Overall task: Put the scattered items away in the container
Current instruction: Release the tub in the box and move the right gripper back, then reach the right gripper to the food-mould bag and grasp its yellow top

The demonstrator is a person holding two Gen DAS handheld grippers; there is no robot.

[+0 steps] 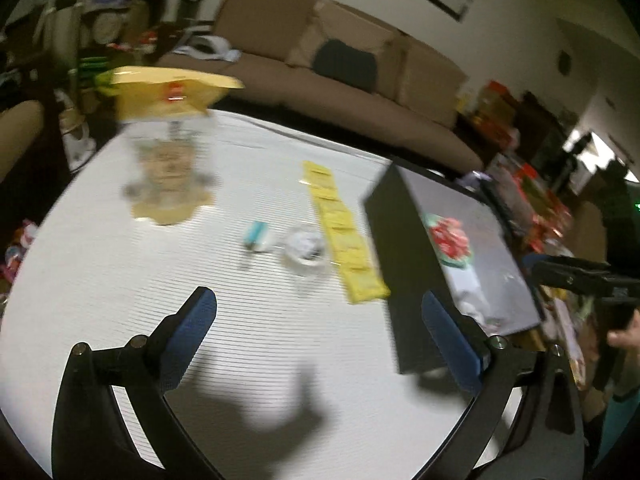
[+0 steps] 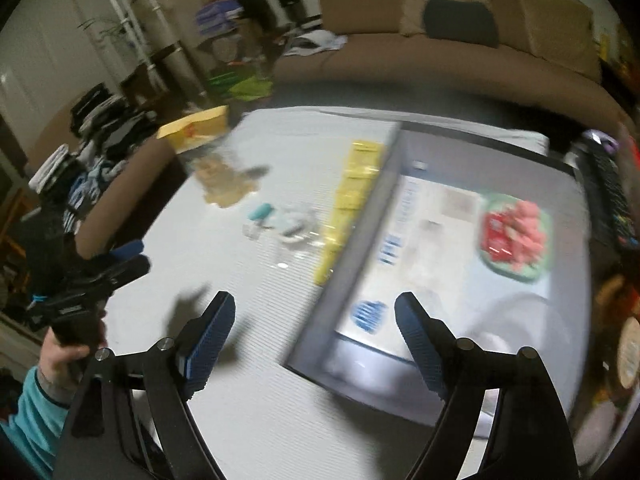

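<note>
A black-walled box [image 1: 404,256] with a grey floor stands on the white table's right side; it also shows in the right wrist view [image 2: 344,248]. A red and green packet [image 1: 450,240] [image 2: 514,236] lies inside it. On the table lie a yellow sachet strip [image 1: 340,232] [image 2: 352,196], a clear bag [image 1: 304,250] [image 2: 292,228], a small teal item [image 1: 256,236] [image 2: 262,212] and a yellow-topped snack bag [image 1: 168,148] [image 2: 212,160]. My left gripper [image 1: 320,316] is open and empty above the table. My right gripper [image 2: 316,320] is open and empty over the box's near-left wall.
The white table [image 1: 120,280] fills both views. A brown sofa [image 1: 320,64] runs behind it. A dark remote [image 2: 612,200] lies right of the box. Cluttered shelves and boxes stand at the left and right sides of the room.
</note>
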